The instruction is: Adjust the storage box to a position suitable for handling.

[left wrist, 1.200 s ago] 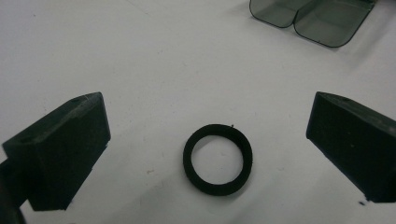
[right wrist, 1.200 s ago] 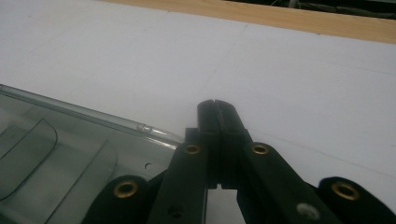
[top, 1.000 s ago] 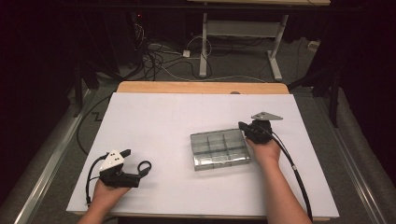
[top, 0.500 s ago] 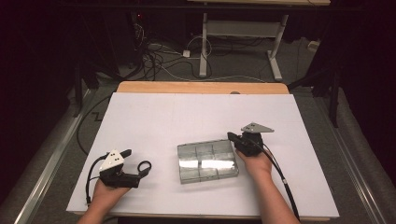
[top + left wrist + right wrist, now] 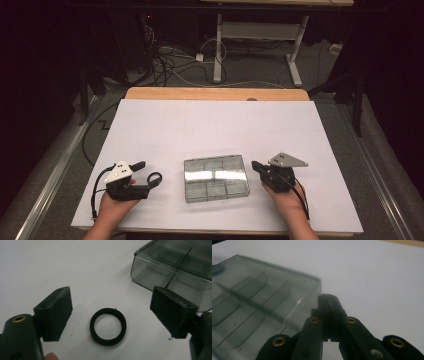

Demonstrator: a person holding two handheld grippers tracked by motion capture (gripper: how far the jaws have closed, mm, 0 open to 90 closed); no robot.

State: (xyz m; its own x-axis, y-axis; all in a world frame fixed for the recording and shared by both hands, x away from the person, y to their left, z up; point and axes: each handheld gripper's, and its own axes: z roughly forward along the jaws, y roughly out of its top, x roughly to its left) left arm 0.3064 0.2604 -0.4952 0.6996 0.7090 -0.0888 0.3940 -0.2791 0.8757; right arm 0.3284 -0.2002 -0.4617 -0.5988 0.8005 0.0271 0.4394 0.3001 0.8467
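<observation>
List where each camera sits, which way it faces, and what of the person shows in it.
High view: above the person's side, facing forward and down on the white table; both forearms with left gripper and right gripper.
Left gripper view: on the left gripper, looking past its open fingers, which have just been closing, at the black ring; a fingertip shows.
Right gripper view: on the right gripper, fingers shut beside the clear compartment box.
All three share the box.
</observation>
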